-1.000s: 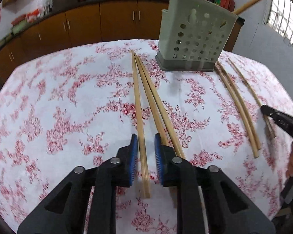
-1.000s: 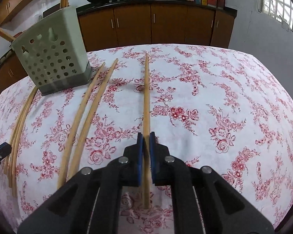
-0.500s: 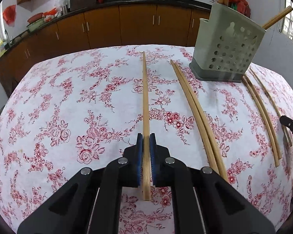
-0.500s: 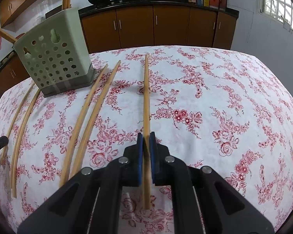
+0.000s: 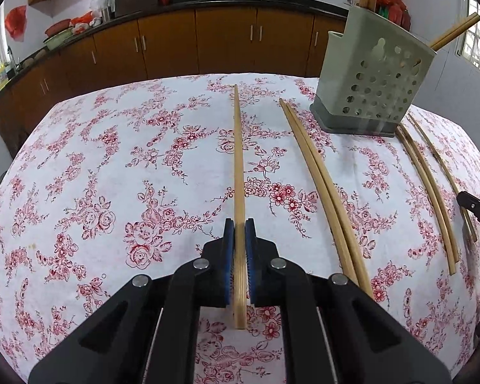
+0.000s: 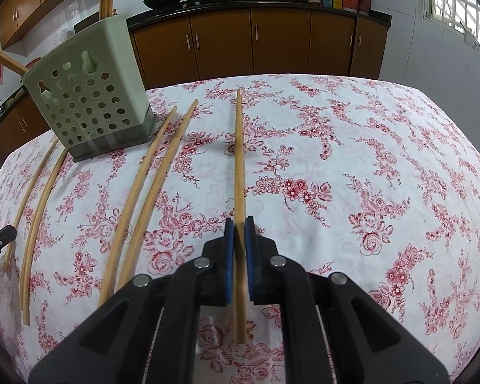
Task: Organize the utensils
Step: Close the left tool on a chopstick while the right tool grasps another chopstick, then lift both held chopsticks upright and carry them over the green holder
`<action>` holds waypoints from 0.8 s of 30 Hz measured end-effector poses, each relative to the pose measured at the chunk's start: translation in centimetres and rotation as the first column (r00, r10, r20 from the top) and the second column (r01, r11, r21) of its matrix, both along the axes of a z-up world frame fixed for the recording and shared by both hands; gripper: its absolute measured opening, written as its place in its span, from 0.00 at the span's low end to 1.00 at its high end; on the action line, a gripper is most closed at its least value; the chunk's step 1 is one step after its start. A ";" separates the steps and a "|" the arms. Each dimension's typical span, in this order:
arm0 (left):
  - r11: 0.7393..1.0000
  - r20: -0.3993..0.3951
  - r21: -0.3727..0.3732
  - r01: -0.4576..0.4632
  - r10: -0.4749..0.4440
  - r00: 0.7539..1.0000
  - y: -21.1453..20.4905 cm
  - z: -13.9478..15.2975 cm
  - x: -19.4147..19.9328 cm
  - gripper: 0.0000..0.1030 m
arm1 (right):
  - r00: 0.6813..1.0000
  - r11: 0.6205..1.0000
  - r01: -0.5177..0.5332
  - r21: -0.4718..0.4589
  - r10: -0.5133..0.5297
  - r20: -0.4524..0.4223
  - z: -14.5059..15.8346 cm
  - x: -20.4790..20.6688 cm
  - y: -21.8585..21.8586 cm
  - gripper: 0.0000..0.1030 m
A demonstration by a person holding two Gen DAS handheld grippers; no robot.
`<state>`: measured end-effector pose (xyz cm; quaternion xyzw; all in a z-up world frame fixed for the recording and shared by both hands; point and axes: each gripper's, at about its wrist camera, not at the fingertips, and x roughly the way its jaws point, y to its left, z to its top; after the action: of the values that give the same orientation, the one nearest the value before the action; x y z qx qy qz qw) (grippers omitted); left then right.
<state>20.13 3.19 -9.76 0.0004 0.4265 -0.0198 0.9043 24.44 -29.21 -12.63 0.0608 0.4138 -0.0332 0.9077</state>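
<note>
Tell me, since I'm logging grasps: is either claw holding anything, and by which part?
Both are. The left claw clamps a chopstick near its thick end, and the right claw clamps another chopstick likewise near its thick end.

Left black two-finger gripper with blue pads [image 5: 239,233] pointing forward and low over the table, jaws closed tight on a long bamboo chopstick [image 5: 238,172]; right black two-finger gripper with blue pads [image 6: 239,232] likewise level, clamped on another bamboo chopstick [image 6: 238,166]
</note>
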 end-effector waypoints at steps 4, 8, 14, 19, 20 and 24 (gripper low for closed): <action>1.000 0.000 0.000 0.000 0.000 1.000 0.1 0.0 0.0 0.08 | 1.000 1.000 0.000 0.000 0.000 0.000 0.0 0.0 0.0 0.08; 1.000 0.000 -0.004 0.000 0.000 1.000 0.1 0.0 0.0 0.08 | 1.000 1.000 0.000 0.000 0.000 0.000 0.0 0.0 0.0 0.08; 1.000 -0.001 -0.012 -0.002 0.002 1.000 0.0 0.1 0.0 0.08 | 1.000 1.000 0.000 0.000 0.000 -0.001 0.0 0.0 0.0 0.08; 1.000 -0.002 -0.017 -0.003 0.003 1.000 0.0 0.1 0.1 0.08 | 1.000 1.000 0.001 0.005 -0.001 -0.001 0.0 0.0 0.0 0.08; 1.000 -0.002 -0.019 -0.003 0.003 1.000 0.0 0.1 0.1 0.08 | 1.000 1.000 0.001 0.004 -0.001 -0.001 0.0 0.0 0.0 0.08; 1.000 -0.001 0.023 -0.002 0.002 1.000 -0.7 0.1 -0.1 0.08 | 1.000 1.000 -0.001 -0.004 0.001 -0.002 0.0 -0.8 0.3 0.08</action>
<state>20.02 2.51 -9.69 0.0105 0.4274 -0.0141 0.9039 23.67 -28.89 -12.64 0.0586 0.4145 -0.0338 0.9075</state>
